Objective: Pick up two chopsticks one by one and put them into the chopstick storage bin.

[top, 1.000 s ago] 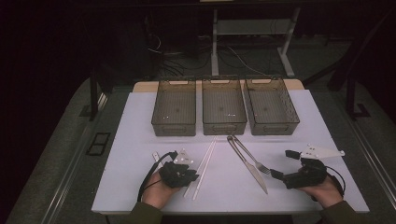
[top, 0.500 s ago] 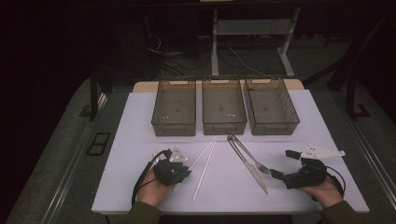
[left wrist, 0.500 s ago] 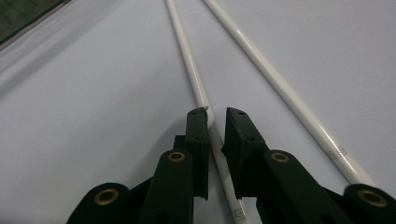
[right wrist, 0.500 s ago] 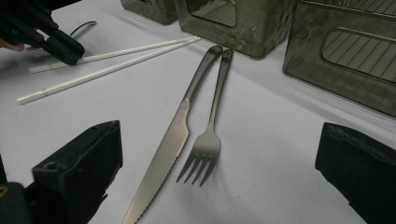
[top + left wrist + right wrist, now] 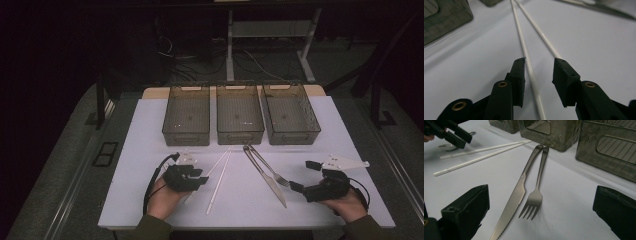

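Two white chopsticks (image 5: 220, 172) lie on the white table (image 5: 145, 145), splayed apart toward the person. My left gripper (image 5: 194, 179) rests low at their near ends. Its jaws have just been opening, and in the left gripper view (image 5: 539, 60) one chopstick (image 5: 524, 45) runs between the open pads, untouched, while the other chopstick (image 5: 541, 35) passes under the right-hand jaw. A steel knife (image 5: 267, 180) and fork (image 5: 272, 172) lie side by side right of the chopsticks. My right gripper (image 5: 300, 189) stands wide open just right of them, with knife (image 5: 516, 195) and fork (image 5: 537, 190) ahead of its jaws.
Three see-through grey bins stand in a row at the back: left (image 5: 186, 137), middle (image 5: 240, 136), right (image 5: 292, 136). A metal spoon-like piece (image 5: 446, 146) lies partly hidden behind the left gripper (image 5: 449, 132). The table's near edge is just below both hands.
The left hand and its gripper have shifted slightly left and away from the table's near edge, and its jaws now stand apart. The right hand has not moved.
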A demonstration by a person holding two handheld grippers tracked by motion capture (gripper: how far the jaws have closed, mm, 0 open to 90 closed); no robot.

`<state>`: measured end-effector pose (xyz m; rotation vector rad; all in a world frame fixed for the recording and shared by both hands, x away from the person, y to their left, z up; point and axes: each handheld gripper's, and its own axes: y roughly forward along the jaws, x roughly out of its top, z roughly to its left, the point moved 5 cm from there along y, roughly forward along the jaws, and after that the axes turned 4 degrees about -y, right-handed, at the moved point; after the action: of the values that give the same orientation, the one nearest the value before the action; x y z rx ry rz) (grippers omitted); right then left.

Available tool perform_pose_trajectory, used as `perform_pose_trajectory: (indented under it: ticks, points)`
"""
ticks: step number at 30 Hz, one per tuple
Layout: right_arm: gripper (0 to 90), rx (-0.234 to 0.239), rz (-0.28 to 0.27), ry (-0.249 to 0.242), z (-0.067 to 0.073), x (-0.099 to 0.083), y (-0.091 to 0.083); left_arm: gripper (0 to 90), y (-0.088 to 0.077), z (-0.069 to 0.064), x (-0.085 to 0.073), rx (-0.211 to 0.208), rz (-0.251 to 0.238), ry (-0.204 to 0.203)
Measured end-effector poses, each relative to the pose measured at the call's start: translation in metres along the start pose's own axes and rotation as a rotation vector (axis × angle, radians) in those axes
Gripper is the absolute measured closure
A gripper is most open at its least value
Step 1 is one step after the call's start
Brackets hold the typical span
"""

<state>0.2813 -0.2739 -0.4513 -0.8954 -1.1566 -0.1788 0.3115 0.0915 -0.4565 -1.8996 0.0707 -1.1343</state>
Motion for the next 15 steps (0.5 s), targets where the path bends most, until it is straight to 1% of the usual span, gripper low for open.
perform_pose_trajectory:
  ticks: [1, 2, 3, 5, 6, 7, 9, 10, 13, 14, 15]
  points:
    - [1.0, 0.0, 0.001, 0.001, 0.0, 0.0, 0.0, 60.2, 0.001, 0.001, 0.004, 0.004, -0.006, -0.007]
    - [1.0, 0.0, 0.001, 0.001, 0.0, 0.0, 0.0, 60.2, 0.003, 0.002, 0.008, 0.0, -0.018, -0.017]
    - [1.0, -0.001, 0.002, 0.003, 0.0, 0.0, 0.0, 60.6, 0.006, 0.003, 0.011, -0.005, -0.019, -0.024]
    - [1.0, -0.001, 0.002, 0.004, 0.0, 0.0, 0.0, 61.6, 0.012, 0.005, 0.018, 0.003, -0.025, -0.04]
    - [1.0, -0.002, 0.002, 0.005, 0.0, 0.0, 0.0, 62.3, 0.016, 0.007, 0.02, 0.007, -0.013, -0.036]
    - [1.0, -0.002, 0.001, 0.005, 0.0, 0.0, 0.0, 63.4, 0.02, 0.007, 0.023, 0.011, -0.008, -0.043]
    - [1.0, -0.002, 0.0, 0.003, 0.0, 0.0, 0.0, 66.3, 0.029, 0.008, 0.026, 0.027, 0.011, -0.042]
    - [1.0, -0.001, 0.001, 0.005, -0.001, 0.0, 0.0, 67.1, 0.033, 0.007, 0.027, 0.03, 0.019, -0.052]
    - [1.0, 0.0, 0.0, 0.005, -0.001, 0.0, 0.0, 69.7, 0.043, 0.009, 0.026, 0.058, 0.063, -0.03]
    - [1.0, 0.0, 0.0, 0.005, -0.001, 0.0, 0.0, 71.5, 0.045, 0.01, 0.025, 0.058, 0.064, -0.031]
    - [1.0, 0.0, 0.0, 0.005, -0.001, 0.0, 0.0, 71.5, 0.046, 0.01, 0.025, 0.062, 0.065, -0.031]
